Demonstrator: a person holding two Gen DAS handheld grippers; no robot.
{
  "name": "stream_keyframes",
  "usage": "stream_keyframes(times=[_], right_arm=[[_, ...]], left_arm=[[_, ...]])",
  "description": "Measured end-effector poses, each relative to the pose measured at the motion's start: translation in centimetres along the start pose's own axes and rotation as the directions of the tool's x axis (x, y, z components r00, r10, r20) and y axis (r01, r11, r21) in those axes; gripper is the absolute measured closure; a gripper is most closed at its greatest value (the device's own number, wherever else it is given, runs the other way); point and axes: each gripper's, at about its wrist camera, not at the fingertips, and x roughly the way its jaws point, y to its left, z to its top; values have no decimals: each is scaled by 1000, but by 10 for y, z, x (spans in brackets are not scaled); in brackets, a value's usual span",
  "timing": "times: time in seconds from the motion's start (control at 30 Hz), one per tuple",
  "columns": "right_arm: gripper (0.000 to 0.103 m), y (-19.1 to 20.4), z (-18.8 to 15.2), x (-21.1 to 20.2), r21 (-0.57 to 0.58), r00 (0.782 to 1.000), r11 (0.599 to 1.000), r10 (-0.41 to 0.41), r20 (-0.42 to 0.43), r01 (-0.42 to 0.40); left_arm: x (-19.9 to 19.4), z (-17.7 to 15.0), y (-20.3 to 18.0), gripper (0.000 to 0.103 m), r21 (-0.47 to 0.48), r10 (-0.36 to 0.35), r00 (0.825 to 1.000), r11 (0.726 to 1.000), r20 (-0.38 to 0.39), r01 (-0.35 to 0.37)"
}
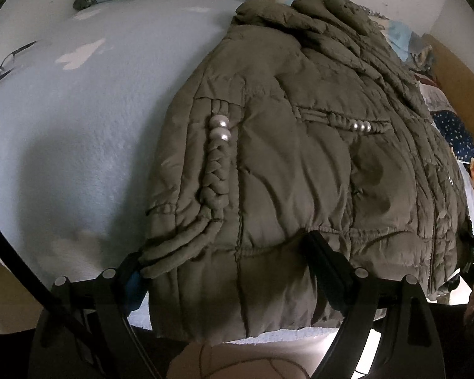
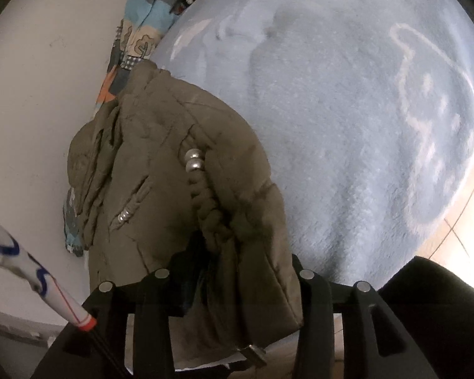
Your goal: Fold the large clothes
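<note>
The puffy olive-green jacket lay on the fluffy light-blue blanket. The left gripper was spread wide around its hem at six o'clock. The right gripper pinched the hem. Both should probably lift together, evenly.

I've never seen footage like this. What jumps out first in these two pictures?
A puffy olive jacket fills both views, lying on a pale blue blanket, with shiny pearls set in a braided trim on its sleeve. Black gripper fingers poke in from the bottom at the jacket's near edge. Off to the left, a pair of glasses lies on the blanket.
</note>
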Motion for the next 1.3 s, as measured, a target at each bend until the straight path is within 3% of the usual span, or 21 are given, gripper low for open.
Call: stream_keyframes(times=[0.1,0.23,0.37,0.5,0.67,0.73,0.8,0.83,0.87,0.9,0.97,1.17,1.3], right_arm=[[62,2,3,-5,-16,1000,1000,2,-2,-2],[63,10,7,-30,-84,997,996,-11,74,17],[55,4,9,-21,-49,998,998,-43,52,46],[35,4,9,-26,-65,990,991,-113,87,119],[35,0,11,-25,-61,990,991,-111,84,116],[37,1,13,-19,-49,995,995,-79,63,82],[59,3,13,-12,-56,998,996,-63,27,65],[64,4,12,-12,-68,998,996,-55,23,56],[73,7,10,-13,-83,999,996,-43,22,45],[77,12,8,-15,-113,999,993,-43,30,46],[82,19,5,-17,-151,998,987,-46,44,53],[85,25,0,-23,-168,998,986,-5,61,15],[86,26,-2,-28,-171,998,985,17,66,-5]], left_arm=[[1,-1,0,13,-2,-2,1000,1000,0,2],[3,0,-2,12,-5,-3,1000,1000,-4,3],[4,0,-3,11,-6,-2,1000,1000,-4,2],[4,0,-4,10,-6,-5,1000,1000,-5,5],[7,-1,-2,5,0,-4,1000,1000,-10,4],[8,0,-3,4,8,-1,1000,1000,-15,2],[7,0,-4,4,13,1,1000,1000,-17,-1],[8,0,-5,5,13,-1,1000,1000,-17,1],[6,1,-4,10,15,-4,1000,1000,-8,4],[3,1,-5,14,16,-7,1000,1000,4,7],[-3,2,-6,30,28,-19,999,999,30,18],[-21,3,-26,63,119,-17,994,993,112,3],[-30,4,-35,70,163,-13,989,987,145,-11]])
